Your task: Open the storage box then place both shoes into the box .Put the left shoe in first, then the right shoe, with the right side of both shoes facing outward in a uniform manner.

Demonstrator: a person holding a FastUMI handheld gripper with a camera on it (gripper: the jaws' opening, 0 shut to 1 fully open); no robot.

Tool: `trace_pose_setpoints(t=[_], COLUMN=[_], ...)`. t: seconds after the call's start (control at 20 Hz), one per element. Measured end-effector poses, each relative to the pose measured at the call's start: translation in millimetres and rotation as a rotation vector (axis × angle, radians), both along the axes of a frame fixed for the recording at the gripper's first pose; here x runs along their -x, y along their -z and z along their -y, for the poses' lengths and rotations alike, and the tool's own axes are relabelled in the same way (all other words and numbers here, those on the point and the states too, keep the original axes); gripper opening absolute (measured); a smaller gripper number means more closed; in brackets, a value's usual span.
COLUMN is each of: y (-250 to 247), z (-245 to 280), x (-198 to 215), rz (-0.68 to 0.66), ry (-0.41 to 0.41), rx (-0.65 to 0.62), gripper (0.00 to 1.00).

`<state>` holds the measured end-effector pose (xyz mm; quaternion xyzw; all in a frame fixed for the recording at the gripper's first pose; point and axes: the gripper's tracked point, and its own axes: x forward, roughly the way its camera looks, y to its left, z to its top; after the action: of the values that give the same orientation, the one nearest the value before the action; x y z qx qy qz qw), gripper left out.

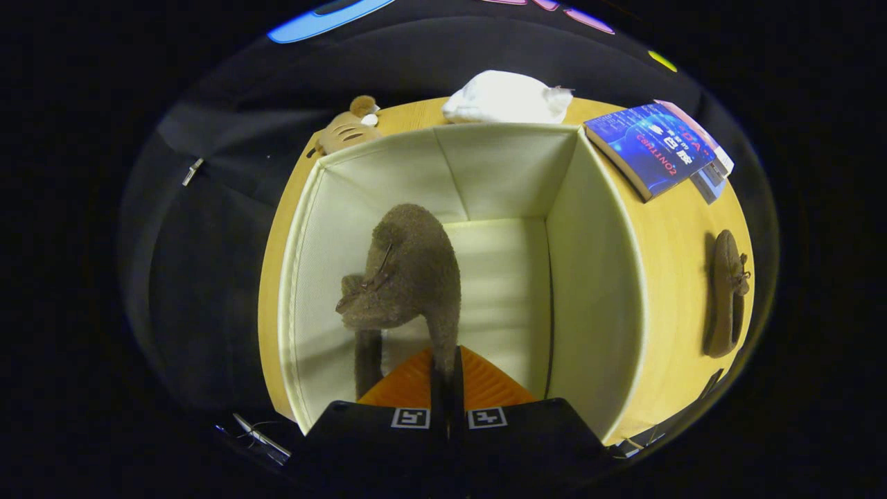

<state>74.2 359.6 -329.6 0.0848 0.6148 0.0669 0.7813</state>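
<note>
Gripper (443,374) clenched on the heel rim of a brown suede shoe (405,270), which hangs toe-down, long axis vertical, inside the open storage box (596,277); second shoe (726,294) lies on the table (672,256) at right.

Storage box (596,277): matt woven cloth walls. Shoe (409,270) pinched by gripper (443,367): fuzzy napped fabric. Second shoe (726,294) same nap. Table (679,277): smooth wood. Books (651,149): glossy paper covers
</note>
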Motion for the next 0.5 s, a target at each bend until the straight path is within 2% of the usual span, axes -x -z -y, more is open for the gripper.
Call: trace_pose_setpoints(t=[0.05,0.1,0.15,0.2,0.4,0.45,0.5], y=[1,3,-2,-3,-36,-44,-53], z=[-2,-8,-12,-17,4,15,25], x=[1,3,4,5,0,-2,-4], rz=[-0.011,-0.021,-0.025,-0.021,0.066,0.099,0.125], ry=[0.003,0.003,0.002,-0.004,-0.050,-0.057,-0.058], rx=[-0.004,-0.027,-0.054,-0.077,-0.097,-0.088,-0.098], gripper=[0.07,0.12,0.21,0.23,0.85,0.96,0.99])
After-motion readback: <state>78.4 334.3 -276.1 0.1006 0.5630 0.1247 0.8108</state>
